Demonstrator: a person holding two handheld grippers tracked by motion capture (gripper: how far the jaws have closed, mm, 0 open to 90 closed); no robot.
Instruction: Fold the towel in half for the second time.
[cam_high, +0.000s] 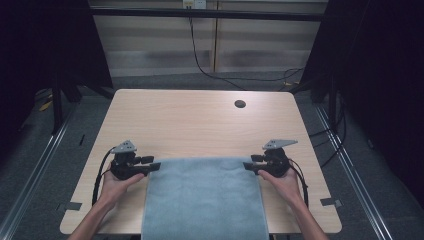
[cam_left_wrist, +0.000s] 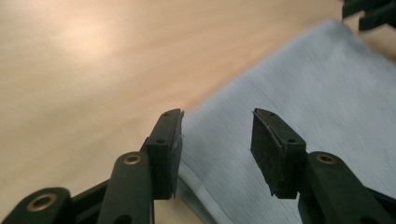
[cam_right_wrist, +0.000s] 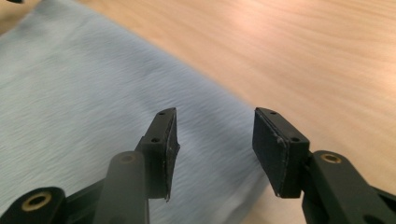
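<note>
A light blue towel (cam_high: 204, 197) lies flat on the wooden table (cam_high: 200, 120), its near part hanging over the front edge. My left gripper (cam_high: 153, 163) points inward at the towel's far left corner, jaws open and nothing pinched. In the left gripper view that gripper (cam_left_wrist: 215, 149) hovers over the towel (cam_left_wrist: 299, 102) corner with a wide gap. My right gripper (cam_high: 248, 166) mirrors it at the far right corner. The right gripper view has that gripper (cam_right_wrist: 215, 149) open above the towel (cam_right_wrist: 93, 107) edge, holding nothing.
A dark round cable hole (cam_high: 240, 104) sits in the table's far right part. Cables trail across the grey floor behind the table. The far half of the tabletop is bare wood.
</note>
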